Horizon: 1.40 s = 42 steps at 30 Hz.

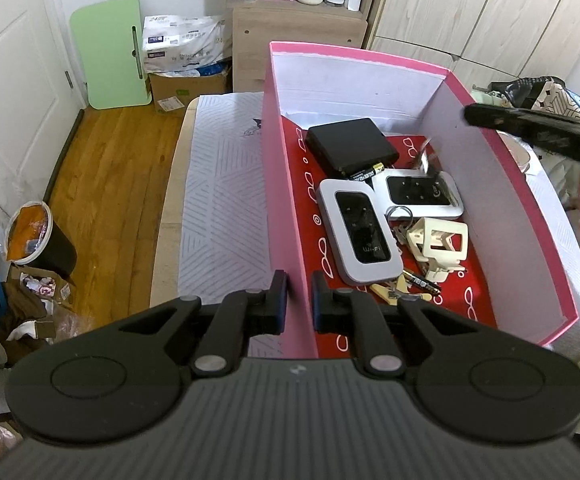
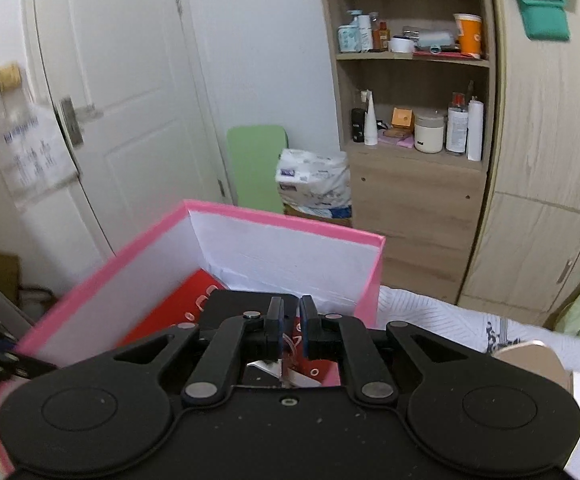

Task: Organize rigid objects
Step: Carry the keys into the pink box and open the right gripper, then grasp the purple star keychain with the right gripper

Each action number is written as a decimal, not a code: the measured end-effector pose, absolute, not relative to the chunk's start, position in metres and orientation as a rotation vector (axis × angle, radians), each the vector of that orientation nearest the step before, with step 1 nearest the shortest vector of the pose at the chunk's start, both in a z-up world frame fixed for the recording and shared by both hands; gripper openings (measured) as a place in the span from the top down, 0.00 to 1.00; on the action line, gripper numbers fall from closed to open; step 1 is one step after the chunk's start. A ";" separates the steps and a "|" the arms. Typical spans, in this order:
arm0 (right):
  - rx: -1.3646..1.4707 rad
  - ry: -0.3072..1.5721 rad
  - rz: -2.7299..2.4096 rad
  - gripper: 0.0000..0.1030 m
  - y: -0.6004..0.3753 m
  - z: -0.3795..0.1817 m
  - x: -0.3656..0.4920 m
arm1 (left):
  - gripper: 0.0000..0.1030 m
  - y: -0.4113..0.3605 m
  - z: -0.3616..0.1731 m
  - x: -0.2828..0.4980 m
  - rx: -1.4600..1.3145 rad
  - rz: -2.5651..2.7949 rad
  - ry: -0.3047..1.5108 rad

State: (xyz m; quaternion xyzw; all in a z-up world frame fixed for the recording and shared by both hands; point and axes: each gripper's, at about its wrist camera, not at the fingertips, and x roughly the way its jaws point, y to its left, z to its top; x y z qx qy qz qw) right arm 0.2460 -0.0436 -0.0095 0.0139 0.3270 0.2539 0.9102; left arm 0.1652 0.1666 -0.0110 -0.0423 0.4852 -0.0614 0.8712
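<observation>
A pink box point(image 1: 277, 184) with a red patterned floor stands on the bed. In it lie a black flat box point(image 1: 350, 144), a battery point(image 1: 366, 174), two white pocket Wi-Fi units point(image 1: 360, 236) point(image 1: 424, 194), a cream plastic frame point(image 1: 438, 246) and keys point(image 1: 400, 216). My left gripper point(image 1: 300, 300) is shut on the box's near left wall, one finger each side. My right gripper point(image 2: 291, 330) hangs over the box point(image 2: 285, 220), its fingers a narrow gap apart around a thin clear blurred thing point(image 2: 287, 360). It shows from the side in the left wrist view point(image 1: 470, 114).
The bed has a white striped cover point(image 1: 225, 184). A wooden shelf unit point(image 2: 410, 128) with bottles stands beyond, with a wardrobe point(image 2: 550, 160) to the right, a door point(image 2: 121, 100) to the left. A green board point(image 1: 107, 52), cartons and a bin point(image 1: 37, 236) stand on the floor.
</observation>
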 end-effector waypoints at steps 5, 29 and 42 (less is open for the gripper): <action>0.126 0.664 0.525 0.85 -0.081 0.005 0.230 | 0.89 0.167 -0.011 0.166 -0.090 -0.128 1.016; 0.116 0.800 0.237 0.45 -0.186 -0.071 0.200 | 0.89 0.164 -0.012 0.166 -0.078 -0.117 1.022; -0.094 0.828 0.248 0.35 -0.151 -0.100 0.232 | 0.89 0.163 -0.011 0.169 -0.070 -0.118 1.038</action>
